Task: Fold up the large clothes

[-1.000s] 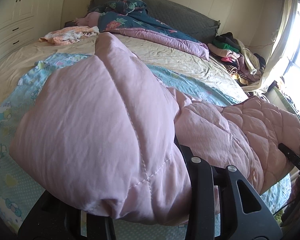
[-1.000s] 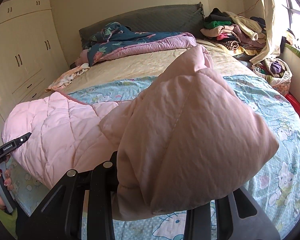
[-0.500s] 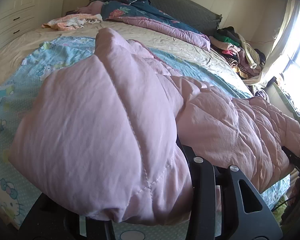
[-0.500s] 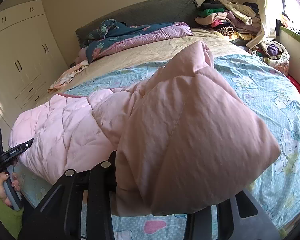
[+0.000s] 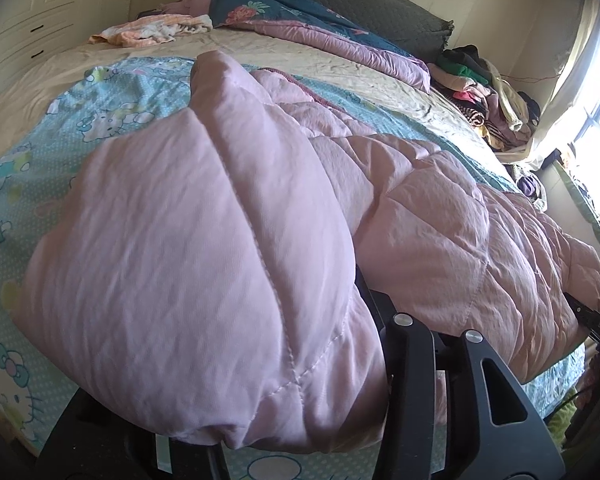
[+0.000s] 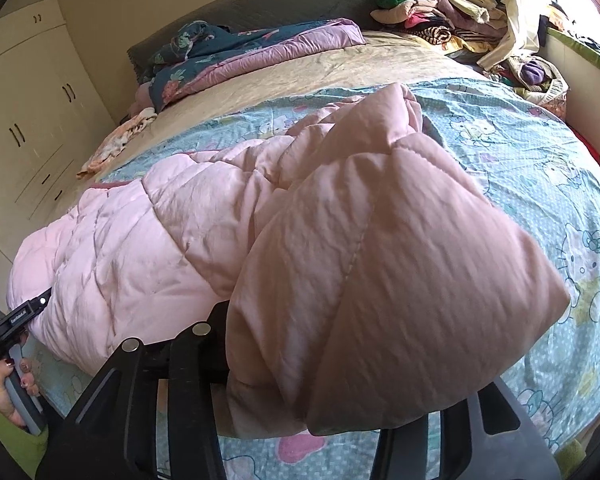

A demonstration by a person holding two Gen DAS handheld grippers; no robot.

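Two grippers each held a corner of the pink quilted jacket (image 5: 228,240), which lay across the foot of the bed (image 5: 340,60) on the Hello Kitty sheet (image 5: 100,120). Left gripper (image 5: 300,412): fingers closed on a puffy bunched end, padding spilling over and hiding the tips. Right gripper (image 6: 320,412): same, fingers clamped on the opposite end, fabric ballooning over them. Middle of the garment sagged onto the sheet between the two holds.

Handling, judged: light but bulky, soft, very compressible; slick shell fabric likely to slide out of a shallow pinch. Padding springs back, so folds won't stay crisp without pressing down. Best holds look like the stitched quilt seams or hem edges, where layers are thinner and firmer, not mid-puff.

Also in view: floral duvet (image 5: 300,12) by the headboard, clothes pile (image 6: 440,12) near the window, wardrobe (image 6: 28,120) at the side.
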